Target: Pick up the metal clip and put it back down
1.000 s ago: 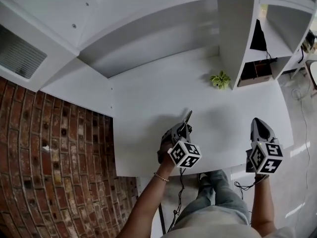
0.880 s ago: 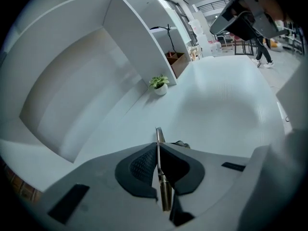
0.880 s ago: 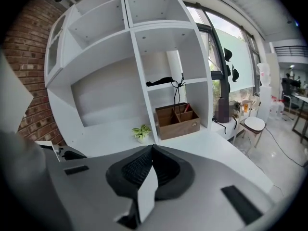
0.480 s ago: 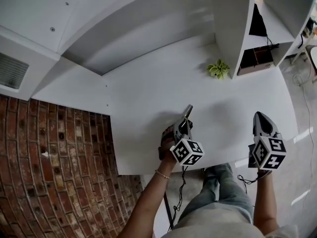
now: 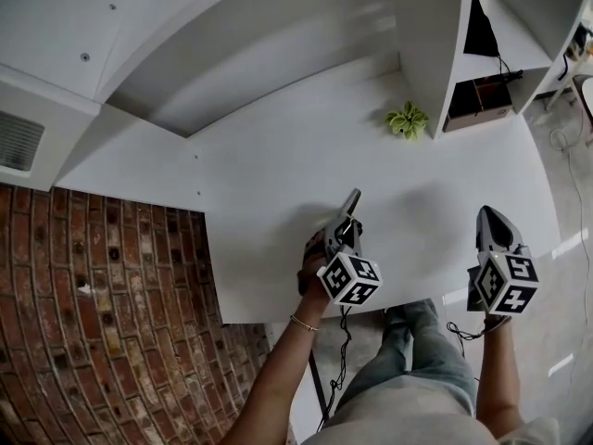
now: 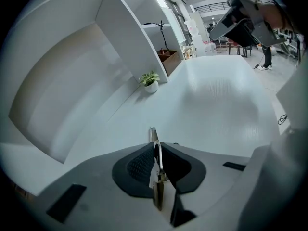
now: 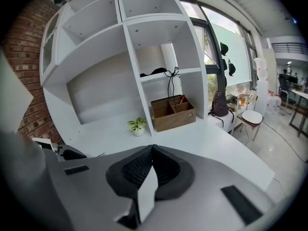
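The left gripper [image 6: 156, 150] is pinching the metal clip [image 6: 152, 134] over the desk [image 5: 278, 184], well short of the potted plant [image 6: 150, 81]. Its jaws have just been easing apart, probably for set-down, though touchdown is unclear. The right gripper [image 7: 151, 148] is idling clenched and empty.

left claw [image 5: 346, 216] grey | marker cube [image 5: 348, 279] black-white | jeans [image 5: 408, 364] blue-grey | bracelet [image 5: 298, 323]

Even daylight, soft shadows, strong fisheye warp, dark vignetted corners.
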`<state>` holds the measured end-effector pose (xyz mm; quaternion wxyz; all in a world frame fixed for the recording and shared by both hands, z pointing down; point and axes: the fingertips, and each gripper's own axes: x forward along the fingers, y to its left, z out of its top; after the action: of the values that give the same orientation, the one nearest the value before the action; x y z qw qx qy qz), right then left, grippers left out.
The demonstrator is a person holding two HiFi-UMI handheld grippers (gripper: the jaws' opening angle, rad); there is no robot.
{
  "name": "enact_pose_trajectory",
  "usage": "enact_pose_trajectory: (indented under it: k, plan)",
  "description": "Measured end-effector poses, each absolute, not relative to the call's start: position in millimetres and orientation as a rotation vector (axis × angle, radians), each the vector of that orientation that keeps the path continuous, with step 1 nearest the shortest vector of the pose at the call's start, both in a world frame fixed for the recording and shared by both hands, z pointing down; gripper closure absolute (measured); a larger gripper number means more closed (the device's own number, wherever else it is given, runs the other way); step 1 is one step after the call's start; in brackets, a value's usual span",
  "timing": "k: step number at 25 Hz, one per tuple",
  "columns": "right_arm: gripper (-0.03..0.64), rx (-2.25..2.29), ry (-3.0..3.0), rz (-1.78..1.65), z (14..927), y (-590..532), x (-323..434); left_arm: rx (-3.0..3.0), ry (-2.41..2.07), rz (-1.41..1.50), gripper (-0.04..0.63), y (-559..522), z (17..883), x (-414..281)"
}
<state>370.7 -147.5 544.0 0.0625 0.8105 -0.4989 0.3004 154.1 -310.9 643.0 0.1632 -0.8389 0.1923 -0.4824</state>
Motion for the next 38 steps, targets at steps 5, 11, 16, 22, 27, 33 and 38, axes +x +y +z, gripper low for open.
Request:
enact_pose_trajectory:
  k: [5,11,16,22,27,33,38]
  plan:
    - [0.615,2.461,-1.503,0.904,543,-145,375,-2.396,0.528,-1.390,0.551,-307,647,155]
    - [0.615,2.471,-1.495,0.908,542,-140,380,-2.480,0.498,-1.438,0.521,-301,652,157]
    - [0.615,2.480,-1.491,0.907,540,-139,383,-2.526,0.477,-1.467,0.498,-296,656,159]
    - [0.615,2.483,-1.494,0.906,540,-136,386,-2.647,0.464,-1.496,0.455,-294,656,161]
    - [0.615,2.480,-1.508,0.892,535,-138,387,-2.779,0.521,-1.457,0.445,-297,644,162]
    - [0.615,2.468,-1.555,0.862,523,-148,385,-2.951,0.647,-1.316,0.445,-305,613,161]
    - [0.615,2.420,-1.628,0.802,504,-163,374,-3.075,0.817,-1.119,0.451,-318,565,148]
